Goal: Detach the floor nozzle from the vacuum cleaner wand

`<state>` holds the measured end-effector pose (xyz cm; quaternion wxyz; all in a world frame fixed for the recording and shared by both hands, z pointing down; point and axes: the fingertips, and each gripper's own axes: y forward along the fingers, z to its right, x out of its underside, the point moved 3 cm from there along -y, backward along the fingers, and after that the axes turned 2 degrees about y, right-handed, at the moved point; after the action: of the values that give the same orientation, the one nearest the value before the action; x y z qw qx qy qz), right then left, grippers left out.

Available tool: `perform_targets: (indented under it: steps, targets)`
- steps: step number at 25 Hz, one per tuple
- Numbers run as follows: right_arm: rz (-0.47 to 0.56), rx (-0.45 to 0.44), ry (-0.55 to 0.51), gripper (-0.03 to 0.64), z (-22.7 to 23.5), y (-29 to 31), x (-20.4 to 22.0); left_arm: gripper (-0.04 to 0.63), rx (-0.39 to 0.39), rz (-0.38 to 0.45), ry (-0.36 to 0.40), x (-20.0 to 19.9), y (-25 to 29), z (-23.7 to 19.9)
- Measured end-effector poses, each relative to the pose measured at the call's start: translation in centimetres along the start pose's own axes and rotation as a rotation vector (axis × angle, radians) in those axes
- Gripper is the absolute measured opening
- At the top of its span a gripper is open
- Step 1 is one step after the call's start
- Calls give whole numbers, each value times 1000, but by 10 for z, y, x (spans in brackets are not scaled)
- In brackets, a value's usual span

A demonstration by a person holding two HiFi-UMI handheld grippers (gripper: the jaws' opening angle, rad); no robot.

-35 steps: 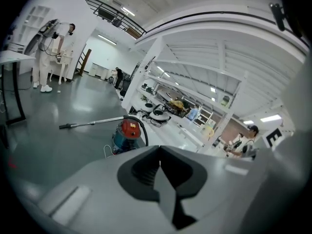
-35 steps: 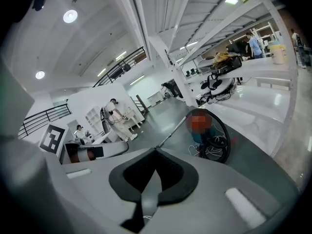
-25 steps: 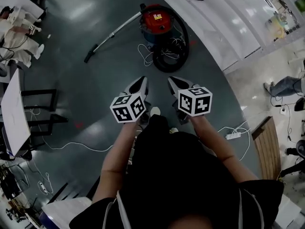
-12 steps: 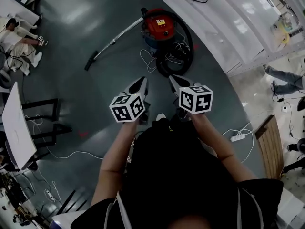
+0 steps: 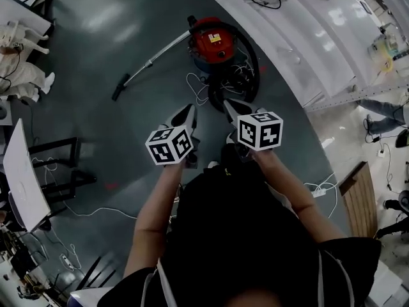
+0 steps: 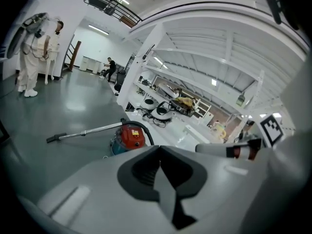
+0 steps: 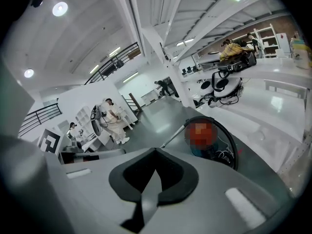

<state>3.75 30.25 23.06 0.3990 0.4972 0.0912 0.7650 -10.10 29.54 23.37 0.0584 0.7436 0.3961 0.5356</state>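
Note:
A red canister vacuum cleaner (image 5: 214, 42) stands on the grey floor ahead of me, its black hose (image 5: 249, 75) coiled to its right. A silver wand (image 5: 156, 55) runs from it down-left to the black floor nozzle (image 5: 119, 88), which sits fitted on the wand's end. In the left gripper view the vacuum cleaner (image 6: 131, 136), wand (image 6: 95, 130) and nozzle (image 6: 56, 138) lie beyond the jaws. My left gripper (image 5: 189, 109) and right gripper (image 5: 228, 105) are both shut and empty, held side by side short of the vacuum.
White cables (image 5: 197, 75) lie loose beside the vacuum. A long white bench (image 5: 300, 43) runs along the right. Black-framed tables (image 5: 54, 165) stand at the left, and a power strip (image 5: 317, 192) lies on the floor at the right. People stand far off.
I have walked forward with both grippers held out: the vacuum, wand and nozzle now sit closer to the grippers in the head view. Both grippers stay shut.

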Motion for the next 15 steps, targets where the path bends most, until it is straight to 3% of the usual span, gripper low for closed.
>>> perform_targets:
  steps: [5,8,15]
  targets:
    - [-14,-15,-6,-2,27,14,-31,9,-21,10,-25,-20,36,5]
    - [-26,-29,0,-2,43,21,-42,9,5,15,-47,-28,54,14]
    - [-42,-51,-32,-2,69,35,-67,9,-29,12,-23,-41,83,12]
